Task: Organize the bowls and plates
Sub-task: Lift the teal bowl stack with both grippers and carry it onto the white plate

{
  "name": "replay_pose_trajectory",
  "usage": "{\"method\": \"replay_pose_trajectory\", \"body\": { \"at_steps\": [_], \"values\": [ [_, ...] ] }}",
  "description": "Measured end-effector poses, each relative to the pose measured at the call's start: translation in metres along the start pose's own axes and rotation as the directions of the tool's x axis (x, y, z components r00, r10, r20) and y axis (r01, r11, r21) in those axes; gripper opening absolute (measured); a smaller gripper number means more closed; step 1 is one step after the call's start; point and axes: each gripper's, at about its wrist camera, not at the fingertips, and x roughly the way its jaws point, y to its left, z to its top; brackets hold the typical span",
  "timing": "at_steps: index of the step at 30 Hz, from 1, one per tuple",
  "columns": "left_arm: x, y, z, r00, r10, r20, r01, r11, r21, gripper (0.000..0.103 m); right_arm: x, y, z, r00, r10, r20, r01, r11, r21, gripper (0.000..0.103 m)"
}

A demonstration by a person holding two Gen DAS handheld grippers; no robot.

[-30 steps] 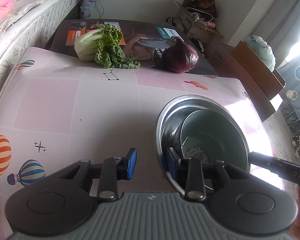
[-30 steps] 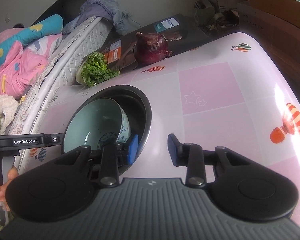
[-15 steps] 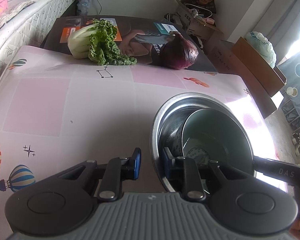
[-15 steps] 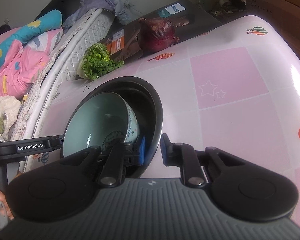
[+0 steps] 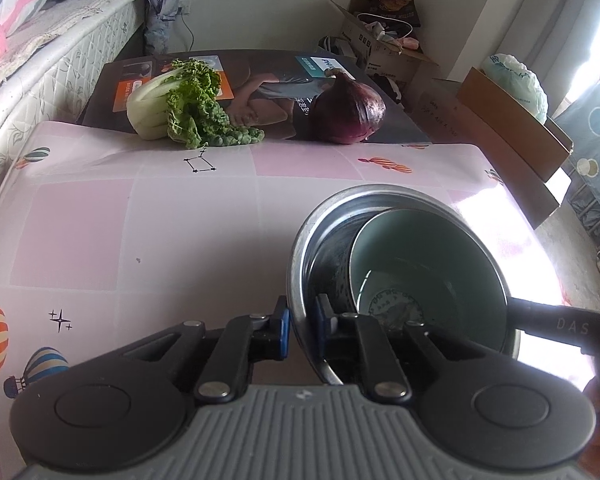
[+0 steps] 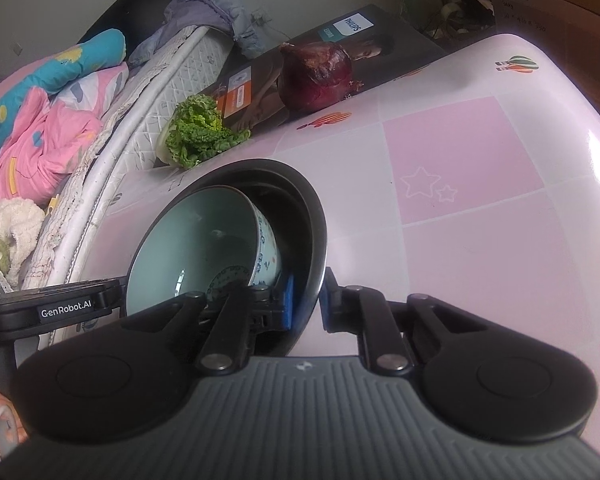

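A metal bowl [image 5: 380,200] stands on the pink tablecloth [image 5: 140,220], with a pale green ceramic bowl [image 5: 440,248] leaning tilted inside it. My left gripper [image 5: 303,328] is closing on the metal bowl's left rim, one blue pad outside and one inside, both touching it. In the right wrist view the metal bowl [image 6: 314,216] looks dark and the ceramic bowl [image 6: 196,240] shows its blue pattern. My right gripper [image 6: 308,300] is closing on the opposite rim in the same way, its pads pressing the wall. Each gripper shows in the other's view, the right gripper [image 5: 560,324] and the left gripper [image 6: 60,312].
Leafy greens [image 5: 180,108] and a dark red onion [image 5: 348,112] lie on a dark printed box [image 5: 268,80] at the table's far edge. A mattress [image 5: 40,60] runs along the left. Cardboard boxes [image 5: 500,120] stand on the floor to the right.
Both grippers' jaws have narrowed from open to pressing on the metal bowl's rim, one on each side. The bowls have stayed where they were.
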Motion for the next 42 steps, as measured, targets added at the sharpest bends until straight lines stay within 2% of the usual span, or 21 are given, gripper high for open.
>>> {"method": "replay_pose_trajectory", "body": {
  "at_steps": [10, 27, 34, 42],
  "values": [
    [-0.003, -0.008, -0.002, 0.999, 0.034, 0.004, -0.034, 0.999, 0.034, 0.013, -0.004, -0.001, 0.001, 1.000, 0.002, -0.010, -0.002, 1.000, 0.013, 0.011],
    [-0.015, -0.015, -0.002, 0.999, 0.034, 0.017, -0.034, 0.999, 0.041, 0.013, -0.020, 0.000, 0.003, 1.000, 0.006, -0.001, -0.006, 0.999, 0.032, 0.011],
    [-0.048, -0.023, -0.003, 0.998, 0.029, 0.049, -0.032, 0.998, 0.049, 0.013, -0.055, 0.015, 0.000, 1.000, 0.007, 0.024, -0.008, 1.000, 0.026, 0.011],
    [-0.116, -0.034, -0.025, 0.995, 0.006, 0.095, -0.011, 0.999, 0.051, 0.013, -0.123, 0.043, -0.024, 0.999, 0.010, 0.050, -0.011, 1.000, 0.011, 0.011]
  ]
}}
